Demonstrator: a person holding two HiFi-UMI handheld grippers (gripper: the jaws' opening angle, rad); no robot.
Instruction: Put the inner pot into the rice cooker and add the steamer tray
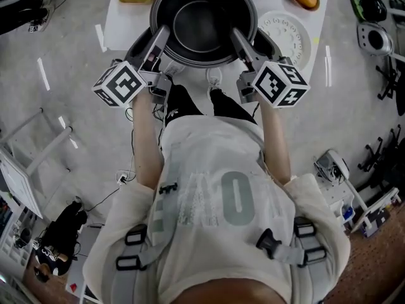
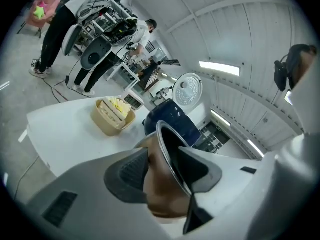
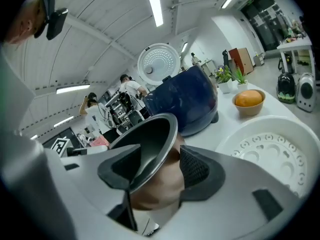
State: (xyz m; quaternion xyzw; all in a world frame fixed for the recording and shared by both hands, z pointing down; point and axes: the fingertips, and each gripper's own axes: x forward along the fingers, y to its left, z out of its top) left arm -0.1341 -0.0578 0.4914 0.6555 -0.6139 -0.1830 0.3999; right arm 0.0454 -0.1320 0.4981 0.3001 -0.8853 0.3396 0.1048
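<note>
Metal inner pot, rigid, likely heavy and slippery, seated at near table edge, rice cooker beyond. Wall under rim pinched by left gripper at left, right gripper at right; level lift advised.

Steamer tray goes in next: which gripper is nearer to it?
Right. The right gripper grips the inner pot at the rim beside the steamer tray; the left gripper holds the far rim.

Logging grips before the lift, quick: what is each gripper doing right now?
Left gripper: closed on the inner pot rim, one pad outside, one inside.
Right gripper: closed on the inner pot rim, opposite side.
</note>
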